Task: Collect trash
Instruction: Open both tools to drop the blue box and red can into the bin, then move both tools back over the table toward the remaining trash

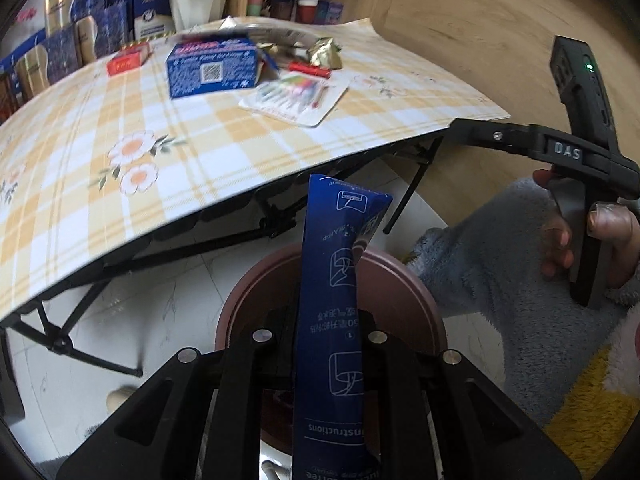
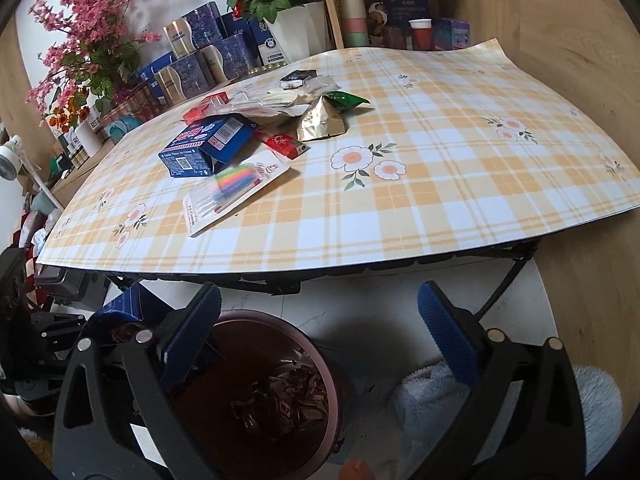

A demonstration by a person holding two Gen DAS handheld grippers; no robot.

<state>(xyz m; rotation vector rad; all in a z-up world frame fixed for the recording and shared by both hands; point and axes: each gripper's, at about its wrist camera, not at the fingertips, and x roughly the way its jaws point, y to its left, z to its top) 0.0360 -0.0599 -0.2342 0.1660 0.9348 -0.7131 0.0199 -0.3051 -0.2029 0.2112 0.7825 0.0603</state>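
left gripper clamped on blue packet, bin just below it; right gripper jaws apart, empty, above bin; wrappers already inside bin; blue box, pen pack, gold wrapper left on desk ahead

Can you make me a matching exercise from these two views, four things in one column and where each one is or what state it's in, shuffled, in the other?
Things:
1. blue sachet
2. right gripper
3. gold foil wrapper
4. trash bin

Places or states:
A. on the floor in front of the table, with wrappers inside
B. lying on the checked tablecloth beside a red lighter
C. clamped upright in the left gripper, above the bin
D. open and empty, fingers spread wide

Pairs: 1-C, 2-D, 3-B, 4-A
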